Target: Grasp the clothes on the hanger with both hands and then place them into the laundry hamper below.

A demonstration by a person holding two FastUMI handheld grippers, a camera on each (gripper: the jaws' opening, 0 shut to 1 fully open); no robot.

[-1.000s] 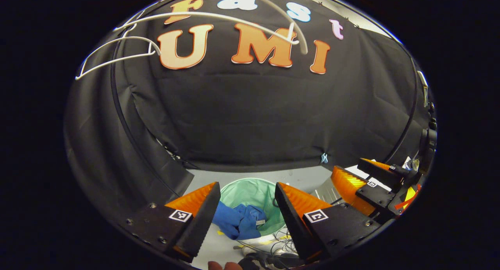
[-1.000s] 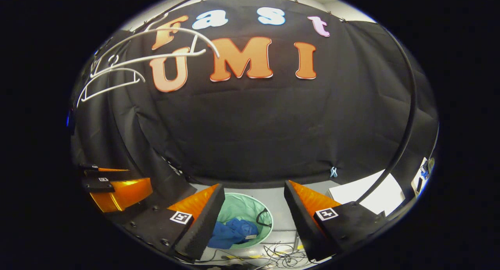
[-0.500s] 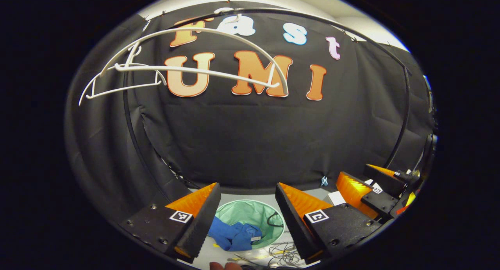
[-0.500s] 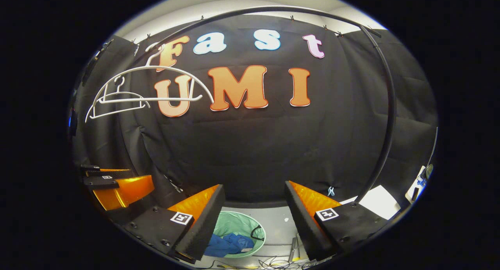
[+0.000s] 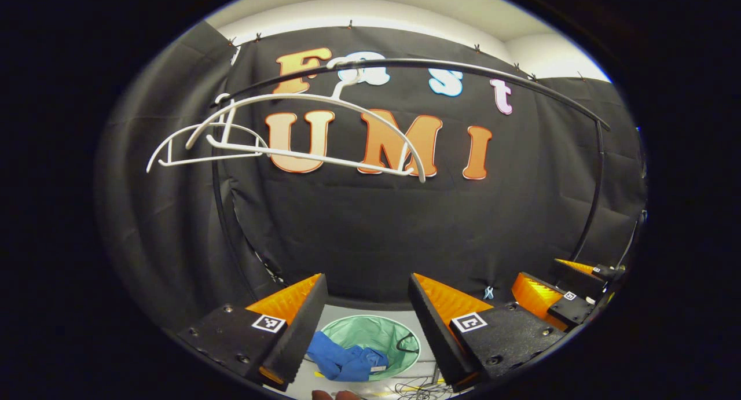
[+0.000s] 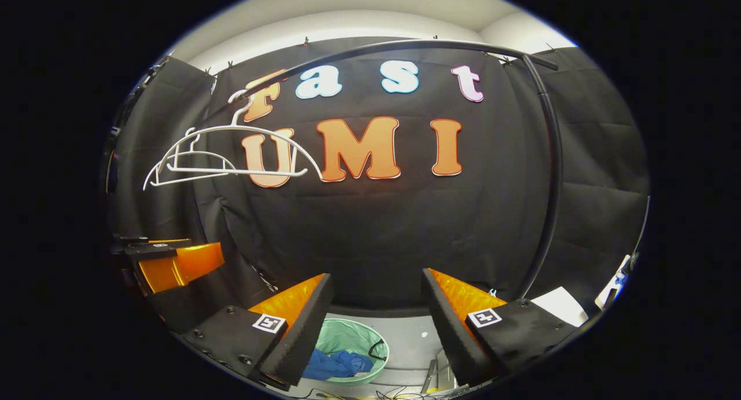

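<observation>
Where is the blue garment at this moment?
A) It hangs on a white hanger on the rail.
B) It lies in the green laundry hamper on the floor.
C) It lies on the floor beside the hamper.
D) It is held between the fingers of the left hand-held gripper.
B: the blue garment lies bunched inside the green laundry hamper, partly over its near rim, while the white hangers on the rail are bare.

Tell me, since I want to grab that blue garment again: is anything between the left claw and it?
Nothing visible. The left claw is open and empty, and the blue garment lies in the green hamper straight below the gap.
</observation>
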